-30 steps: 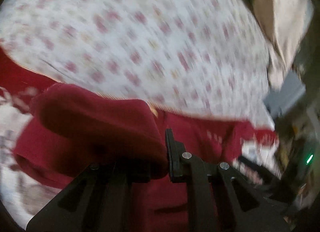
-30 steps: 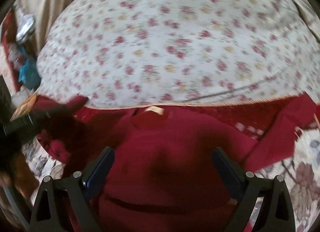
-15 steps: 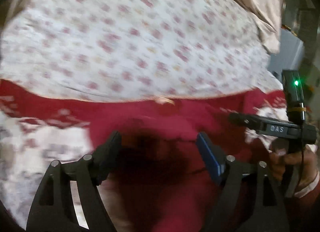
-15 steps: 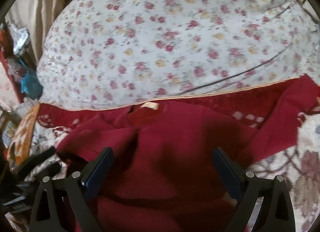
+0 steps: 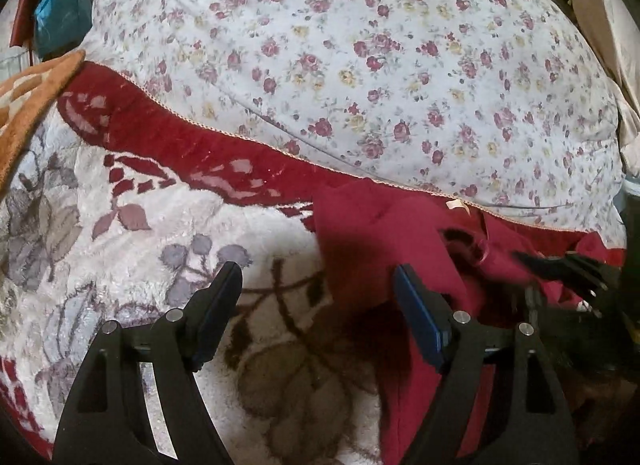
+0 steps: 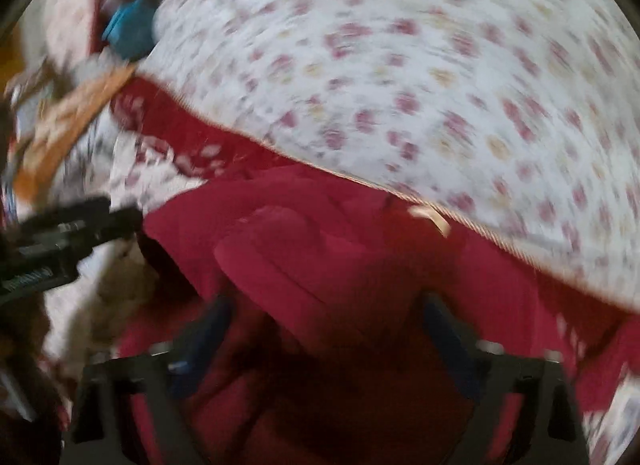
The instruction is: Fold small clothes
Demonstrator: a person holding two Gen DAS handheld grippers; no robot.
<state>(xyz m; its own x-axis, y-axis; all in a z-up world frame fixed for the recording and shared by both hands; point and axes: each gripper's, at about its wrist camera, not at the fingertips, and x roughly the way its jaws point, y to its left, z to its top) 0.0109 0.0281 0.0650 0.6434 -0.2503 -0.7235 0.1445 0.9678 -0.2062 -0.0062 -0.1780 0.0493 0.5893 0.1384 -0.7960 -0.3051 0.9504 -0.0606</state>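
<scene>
A small dark red garment (image 5: 400, 249) with a pale neck tag (image 5: 456, 204) lies on a floral blanket (image 5: 168, 233), its neck against a flowered pillow. My left gripper (image 5: 320, 285) is open over the garment's left edge, one finger above the blanket and the other above the red cloth, with nothing held. In the blurred right wrist view my right gripper (image 6: 328, 317) hangs low over the garment (image 6: 360, 265). Its jaws are closing with a raised fold of red cloth between them; I see no pad pressing on it. Each gripper shows at the side of the other's view.
A big white pillow with small roses (image 5: 380, 65) fills the back. An orange patterned mat (image 5: 36, 97) and a blue bag (image 5: 60, 13) lie at the far left. A beige cloth (image 5: 600, 25) hangs at the far right.
My left gripper let go of the red fold it held, opened wide and slid left off the garment. The right wrist view has rolled and dropped closer, and its jaws stand narrower.
</scene>
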